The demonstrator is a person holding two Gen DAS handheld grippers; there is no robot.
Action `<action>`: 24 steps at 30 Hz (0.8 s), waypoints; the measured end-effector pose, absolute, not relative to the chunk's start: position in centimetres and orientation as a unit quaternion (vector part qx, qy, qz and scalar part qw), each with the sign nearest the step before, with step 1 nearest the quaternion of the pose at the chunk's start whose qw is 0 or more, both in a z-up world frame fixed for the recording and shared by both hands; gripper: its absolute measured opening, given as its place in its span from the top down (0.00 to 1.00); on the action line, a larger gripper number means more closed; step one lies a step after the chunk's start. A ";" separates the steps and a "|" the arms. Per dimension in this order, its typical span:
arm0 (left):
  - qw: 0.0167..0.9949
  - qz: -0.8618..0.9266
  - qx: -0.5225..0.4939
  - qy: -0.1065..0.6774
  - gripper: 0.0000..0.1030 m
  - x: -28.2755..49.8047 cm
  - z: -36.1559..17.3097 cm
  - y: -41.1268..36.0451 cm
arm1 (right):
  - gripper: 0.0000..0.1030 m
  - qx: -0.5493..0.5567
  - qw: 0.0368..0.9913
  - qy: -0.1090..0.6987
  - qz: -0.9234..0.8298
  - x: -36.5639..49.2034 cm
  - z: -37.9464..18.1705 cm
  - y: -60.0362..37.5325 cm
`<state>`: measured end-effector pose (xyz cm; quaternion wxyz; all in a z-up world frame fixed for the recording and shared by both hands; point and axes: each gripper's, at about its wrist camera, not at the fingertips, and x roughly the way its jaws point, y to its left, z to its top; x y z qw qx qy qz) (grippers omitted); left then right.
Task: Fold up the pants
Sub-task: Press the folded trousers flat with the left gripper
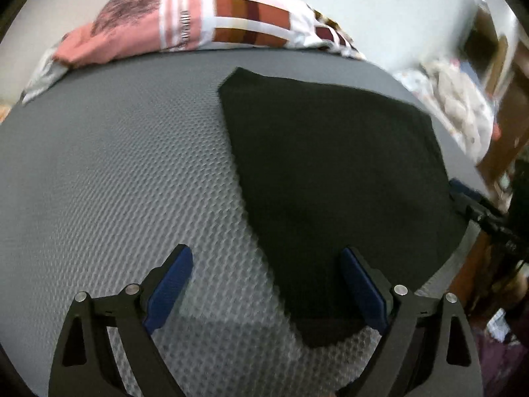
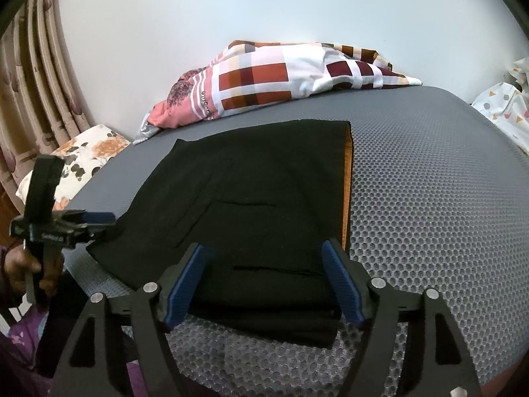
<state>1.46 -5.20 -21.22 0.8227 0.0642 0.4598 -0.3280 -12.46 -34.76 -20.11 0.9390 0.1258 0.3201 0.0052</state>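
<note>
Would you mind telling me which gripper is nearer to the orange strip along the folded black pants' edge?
Right. The right gripper straddles the pants' near end beside the orange strip; the left gripper sits at the opposite side edge.

Unreadable lettering on pink pillow (image 2: pixel 198 99)

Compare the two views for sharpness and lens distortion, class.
Left wrist view: motion-smeared, the black pants soft-edged, the grey mat bulging. Right wrist view: sharper, pocket seams readable on the pants, the mat's far edge bowed.
</note>
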 end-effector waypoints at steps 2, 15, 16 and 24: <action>0.821 -0.330 0.067 0.461 0.11 1.4 -21.3 -4.6 | 0.30 0.128 0.939 0.320 0.006 -12.4 -20.1 -34.8; 0.835 -0.296 0.100 0.453 0.11 2.2 -20.8 -5.8 | 0.24 0.141 0.935 0.327 0.007 -12.1 -19.8 -34.7; 0.837 -0.294 0.106 0.449 0.11 2.2 -20.8 -6.0 | 0.23 0.141 0.934 0.327 0.007 -12.1 -19.8 -34.7; 0.842 -0.285 0.135 0.437 0.11 2.3 -20.9 -7.4 | 0.16 0.133 0.935 0.330 0.006 -11.9 -19.7 -34.2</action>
